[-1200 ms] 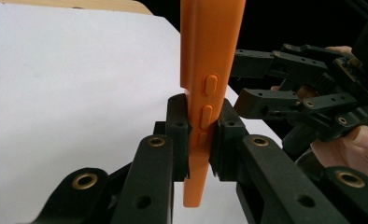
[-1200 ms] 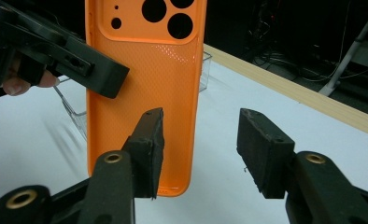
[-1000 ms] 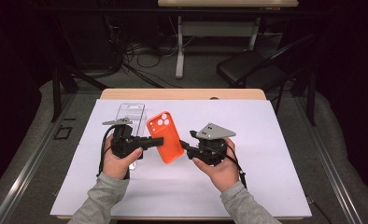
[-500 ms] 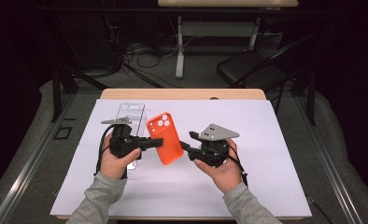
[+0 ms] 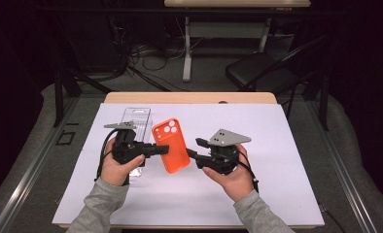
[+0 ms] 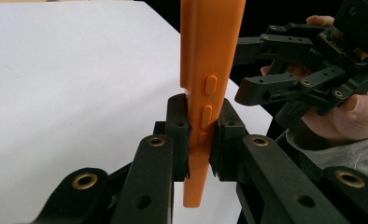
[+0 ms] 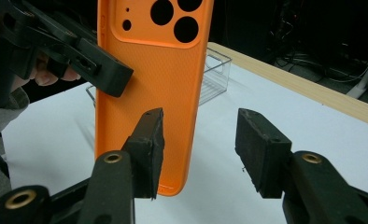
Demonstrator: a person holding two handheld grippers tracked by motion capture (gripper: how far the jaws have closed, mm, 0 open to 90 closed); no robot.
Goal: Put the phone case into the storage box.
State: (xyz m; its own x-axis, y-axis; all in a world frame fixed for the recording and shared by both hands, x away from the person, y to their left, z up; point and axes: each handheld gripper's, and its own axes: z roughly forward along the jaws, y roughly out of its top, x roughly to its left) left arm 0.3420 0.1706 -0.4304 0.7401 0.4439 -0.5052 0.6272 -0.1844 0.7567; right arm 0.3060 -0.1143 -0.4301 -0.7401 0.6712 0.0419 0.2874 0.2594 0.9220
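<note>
From left to right: one clear plastic box [image 5: 137, 121], partly hidden behind the left gripper [image 5: 161, 149], which pinches one orange phone case [image 5: 171, 144] above the white table cover [image 5: 277, 145]. The right gripper [image 5: 195, 148] has spread jaws beside the case, gripping nothing.

The right gripper [image 7: 198, 144] gapes beside the orange phone case [image 7: 149, 88]. The left gripper [image 7: 100, 70] clamps the case's edge (a clear box [image 7: 215, 77] lies behind).
</note>
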